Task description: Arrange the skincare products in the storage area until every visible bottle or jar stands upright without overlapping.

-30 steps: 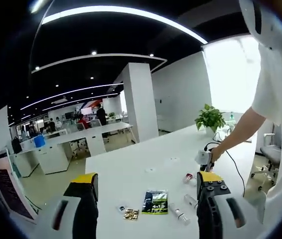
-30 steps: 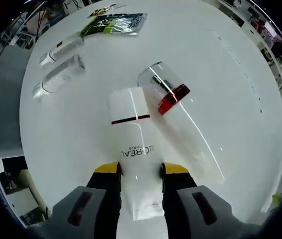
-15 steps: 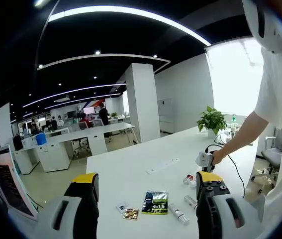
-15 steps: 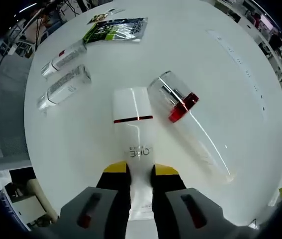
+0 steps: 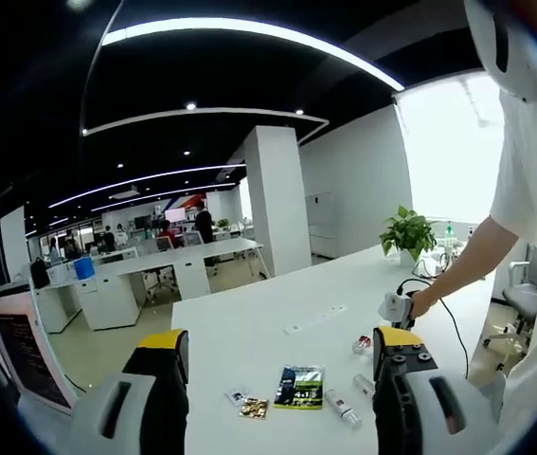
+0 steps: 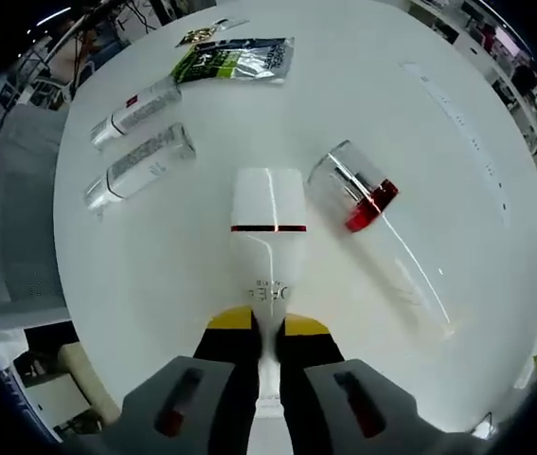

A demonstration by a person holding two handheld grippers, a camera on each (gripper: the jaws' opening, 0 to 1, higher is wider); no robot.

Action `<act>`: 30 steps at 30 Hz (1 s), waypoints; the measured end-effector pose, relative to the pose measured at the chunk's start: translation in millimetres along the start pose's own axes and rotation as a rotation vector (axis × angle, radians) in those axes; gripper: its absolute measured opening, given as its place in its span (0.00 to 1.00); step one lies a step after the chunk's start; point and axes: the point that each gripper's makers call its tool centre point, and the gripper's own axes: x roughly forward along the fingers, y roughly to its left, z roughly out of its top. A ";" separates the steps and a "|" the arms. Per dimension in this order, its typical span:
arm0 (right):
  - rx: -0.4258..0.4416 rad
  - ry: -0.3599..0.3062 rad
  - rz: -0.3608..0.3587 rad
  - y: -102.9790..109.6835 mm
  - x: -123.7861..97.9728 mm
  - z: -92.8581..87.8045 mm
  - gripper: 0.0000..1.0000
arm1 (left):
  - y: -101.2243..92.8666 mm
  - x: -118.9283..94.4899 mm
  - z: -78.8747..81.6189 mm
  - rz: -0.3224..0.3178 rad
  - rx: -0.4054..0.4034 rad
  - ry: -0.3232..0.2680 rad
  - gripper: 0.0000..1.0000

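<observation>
Left gripper [image 5: 273,398] is hovering above the table [image 5: 249,332], fingers spread wide and gripping nothing. In the right gripper view, two clear bottles [image 6: 140,163] are lying on their sides at left, a green sachet [image 6: 235,59] beyond them. Right gripper [image 6: 266,332] is clamping the crimped end of the white tube [image 6: 268,227]. A red-capped clear bottle [image 6: 372,232] is lying just beside it. Judgement: standing the tube is in hand; next move calls for setting it cap-down, clear of its neighbour.
</observation>
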 end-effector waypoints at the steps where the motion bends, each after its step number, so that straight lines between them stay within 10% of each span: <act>1: -0.007 0.002 -0.001 4.9 -1.6 0.3 0.04 | 0.0 -1.7 0.1 0.002 -0.001 -0.001 0.82; 17: -0.068 -0.048 -0.036 10.4 -30.7 7.9 0.04 | -8.4 -1.9 -2.0 -0.013 -0.015 -0.016 0.82; 30: -0.248 -0.131 -0.079 39.2 -75.5 61.8 0.04 | -24.6 13.2 -8.3 -0.079 -0.022 -0.010 0.82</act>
